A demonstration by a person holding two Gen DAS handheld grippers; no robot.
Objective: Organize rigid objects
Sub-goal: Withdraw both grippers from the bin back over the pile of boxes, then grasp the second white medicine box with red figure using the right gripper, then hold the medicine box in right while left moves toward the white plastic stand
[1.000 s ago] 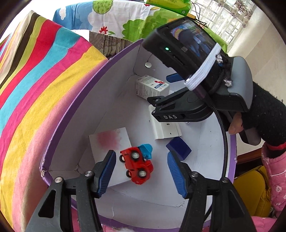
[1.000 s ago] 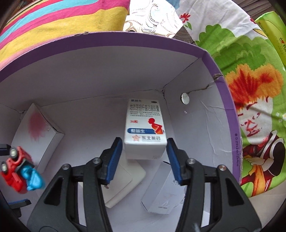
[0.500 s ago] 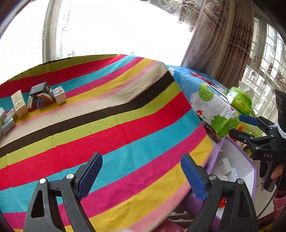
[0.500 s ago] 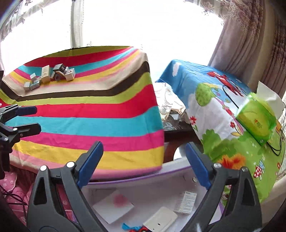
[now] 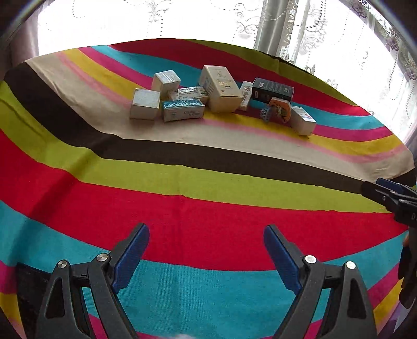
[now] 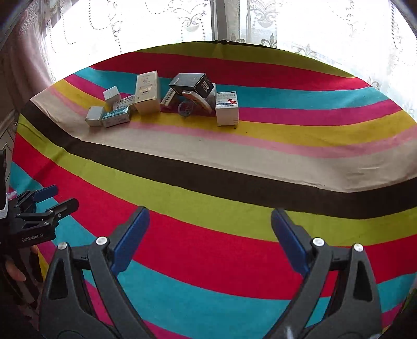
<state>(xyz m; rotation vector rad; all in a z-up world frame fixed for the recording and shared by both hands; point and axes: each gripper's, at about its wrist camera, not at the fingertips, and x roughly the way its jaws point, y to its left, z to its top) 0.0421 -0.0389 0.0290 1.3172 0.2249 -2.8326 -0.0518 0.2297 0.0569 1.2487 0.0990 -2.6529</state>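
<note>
A cluster of small boxes lies at the far side of the striped tablecloth (image 5: 208, 198): a tall cream box (image 5: 221, 88), a black box (image 5: 272, 90), a teal-topped box (image 5: 182, 110), white cubes (image 5: 145, 103) and a white medicine box (image 5: 302, 120). The right wrist view shows the same cream box (image 6: 147, 92), black box (image 6: 191, 83) and medicine box (image 6: 227, 108). My left gripper (image 5: 206, 258) is open and empty over the near stripes. My right gripper (image 6: 209, 242) is open and empty, far from the boxes.
A blue lattice piece (image 5: 265, 114) and an orange-faced item (image 5: 280, 109) lie among the boxes. Bright lace-curtained windows (image 5: 208, 18) stand behind the table. The right gripper's tip (image 5: 391, 195) shows at the right edge; the left gripper (image 6: 39, 208) shows at the left.
Both grippers have left the purple-rimmed box, where a red toy car and a medicine box stayed, and swung up to face the striped table and its cluster of boxes. Both jaws stand wider.
</note>
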